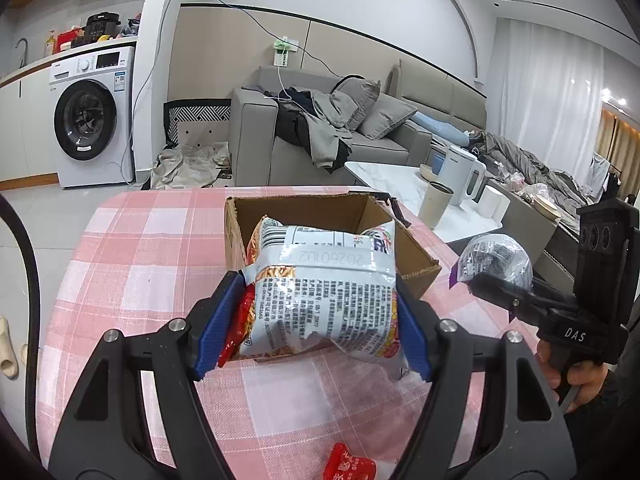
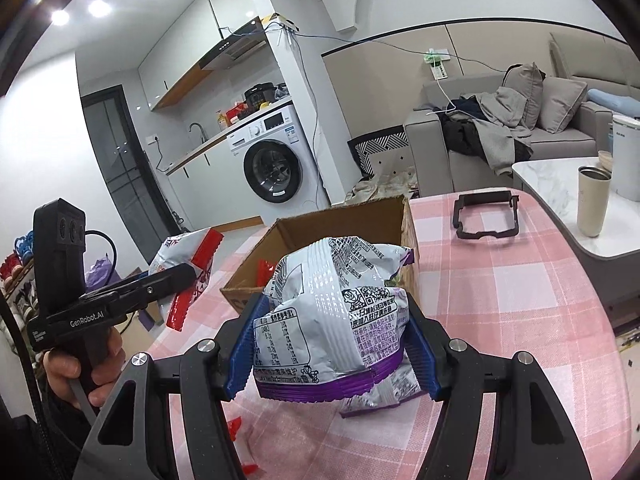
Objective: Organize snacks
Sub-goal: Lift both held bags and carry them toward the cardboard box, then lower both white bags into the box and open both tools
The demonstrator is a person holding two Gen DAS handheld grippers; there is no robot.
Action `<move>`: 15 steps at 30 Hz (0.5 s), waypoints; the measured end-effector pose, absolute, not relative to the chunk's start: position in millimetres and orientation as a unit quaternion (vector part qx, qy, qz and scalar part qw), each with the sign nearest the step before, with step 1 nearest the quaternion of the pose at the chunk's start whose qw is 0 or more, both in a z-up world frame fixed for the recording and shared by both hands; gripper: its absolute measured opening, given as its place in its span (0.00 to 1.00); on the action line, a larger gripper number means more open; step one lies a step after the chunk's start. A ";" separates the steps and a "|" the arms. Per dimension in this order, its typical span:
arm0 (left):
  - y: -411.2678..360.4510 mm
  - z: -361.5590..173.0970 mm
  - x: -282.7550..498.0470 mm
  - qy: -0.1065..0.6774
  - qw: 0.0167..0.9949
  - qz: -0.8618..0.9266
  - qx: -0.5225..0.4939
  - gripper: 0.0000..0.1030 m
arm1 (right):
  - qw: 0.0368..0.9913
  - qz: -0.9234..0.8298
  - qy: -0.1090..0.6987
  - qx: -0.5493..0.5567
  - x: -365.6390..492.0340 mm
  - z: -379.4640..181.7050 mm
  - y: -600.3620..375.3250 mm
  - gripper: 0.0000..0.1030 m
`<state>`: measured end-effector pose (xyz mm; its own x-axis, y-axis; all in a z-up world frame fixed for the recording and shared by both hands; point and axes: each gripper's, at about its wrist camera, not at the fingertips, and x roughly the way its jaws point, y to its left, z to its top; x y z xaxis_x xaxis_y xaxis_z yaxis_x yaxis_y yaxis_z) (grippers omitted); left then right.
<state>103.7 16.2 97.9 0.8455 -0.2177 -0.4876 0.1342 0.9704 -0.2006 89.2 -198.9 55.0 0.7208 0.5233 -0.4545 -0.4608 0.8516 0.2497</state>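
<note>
My left gripper is shut on a white and red snack bag, held just above the near rim of an open cardboard box on the pink checked table. My right gripper is shut on a silver and purple snack bag, held in front of the same box. In the left wrist view the right gripper and its bag hang to the right of the box. In the right wrist view the left gripper and its bag are left of the box.
A red packet lies on the table near me. A red wrapper shows inside the box. A black frame lies on the table's far right. Beyond stand a marble coffee table with a tumbler, a sofa and a washing machine.
</note>
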 end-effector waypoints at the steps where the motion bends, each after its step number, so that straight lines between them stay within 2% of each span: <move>1: 14.8 100.6 107.2 0.263 0.957 -0.091 -0.079 0.68 | 0.927 0.262 0.263 0.059 91.8 57.5 -198.5 0.64; 15: -0.2 112.3 143.5 0.263 0.959 -0.088 -0.058 0.68 | 0.932 0.244 0.262 0.055 118.8 82.6 -185.5 0.64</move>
